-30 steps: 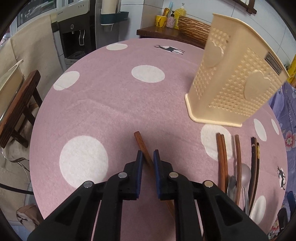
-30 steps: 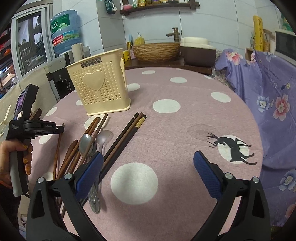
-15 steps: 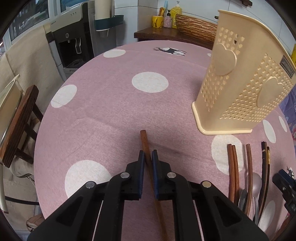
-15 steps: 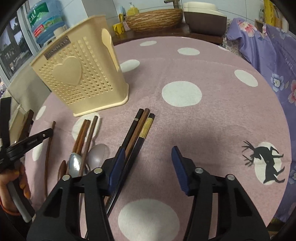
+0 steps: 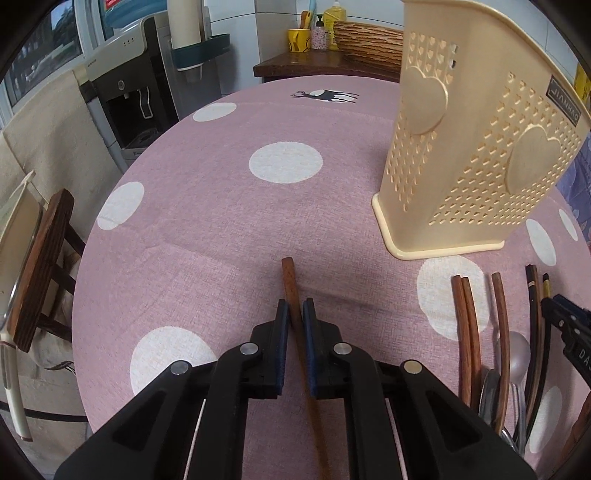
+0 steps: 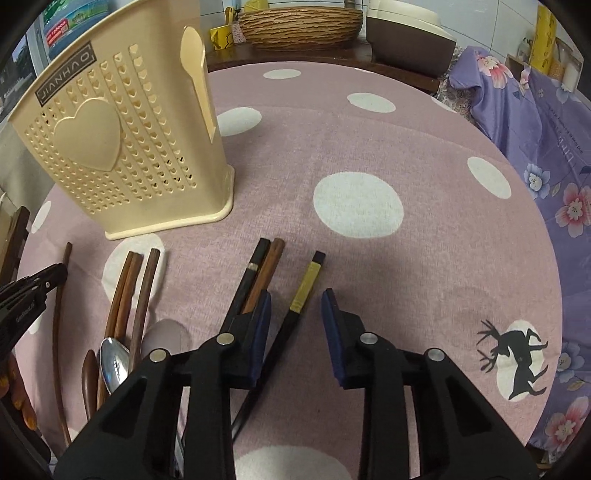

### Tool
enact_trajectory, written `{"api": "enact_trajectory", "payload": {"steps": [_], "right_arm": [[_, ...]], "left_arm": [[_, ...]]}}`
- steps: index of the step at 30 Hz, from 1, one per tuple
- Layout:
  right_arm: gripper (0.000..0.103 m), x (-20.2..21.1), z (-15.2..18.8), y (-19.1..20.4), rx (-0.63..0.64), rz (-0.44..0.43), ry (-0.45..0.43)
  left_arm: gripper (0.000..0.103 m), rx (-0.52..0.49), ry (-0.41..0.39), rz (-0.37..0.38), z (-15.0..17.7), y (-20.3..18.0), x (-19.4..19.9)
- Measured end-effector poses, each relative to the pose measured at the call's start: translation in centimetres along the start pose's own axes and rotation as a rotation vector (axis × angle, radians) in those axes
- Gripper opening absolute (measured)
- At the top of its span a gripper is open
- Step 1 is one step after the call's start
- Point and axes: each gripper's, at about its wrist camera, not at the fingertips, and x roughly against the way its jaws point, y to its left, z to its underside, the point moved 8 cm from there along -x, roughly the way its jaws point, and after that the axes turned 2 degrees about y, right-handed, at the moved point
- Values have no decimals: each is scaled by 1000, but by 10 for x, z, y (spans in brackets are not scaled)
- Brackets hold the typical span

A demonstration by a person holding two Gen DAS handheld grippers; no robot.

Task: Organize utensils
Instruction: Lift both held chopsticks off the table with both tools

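Pink dotted table [image 5: 207,229] carries your holder [image 5: 476,147] upright at the far side. Your left gripper [image 5: 294,325] is clamped on a brown chopstick [image 5: 291,291] lying on the table. Your right gripper [image 6: 295,314] has just been closing, pads not yet touching the black chopstick [image 6: 303,295] between them.

— What stands past the pink polka-dot tablecloth [image 5: 221,221]?
— A water dispenser [image 5: 122,88], a woven basket [image 6: 299,22], a yellow cup [image 5: 297,40].
— On the right?
— Purple floral fabric [image 6: 535,122].
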Motion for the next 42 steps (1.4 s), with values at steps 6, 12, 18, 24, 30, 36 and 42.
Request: {"api": "enact_trajectory", "payload": {"steps": [6, 12, 18, 24, 30, 36, 42], "right_arm": [[14, -1, -5, -2, -19, 25, -9], [8, -3, -9, -5, -48, 1, -27], [8, -4, -12, -10, -87, -49, -43], [8, 23, -24, -9, -96, -140, -143], [8, 86, -47, -7, -51, -186, -305], [8, 152, -61, -17, -14, -193, -439], [8, 186, -70, -27, -6, -182, -498]], "left_arm": [[10, -16, -8, -30, -1, -2, 0], [9, -8, -18, -28, -2, -5, 0], [8, 21, -35, -1, -7, -3, 0], [8, 52, -132, 47, -25, -2, 31], [8, 68, -287, 93, -49, 3, 91], [8, 81, -417, 109, -69, 13, 145], [8, 95, -474, 110, -76, 21, 167]]}}
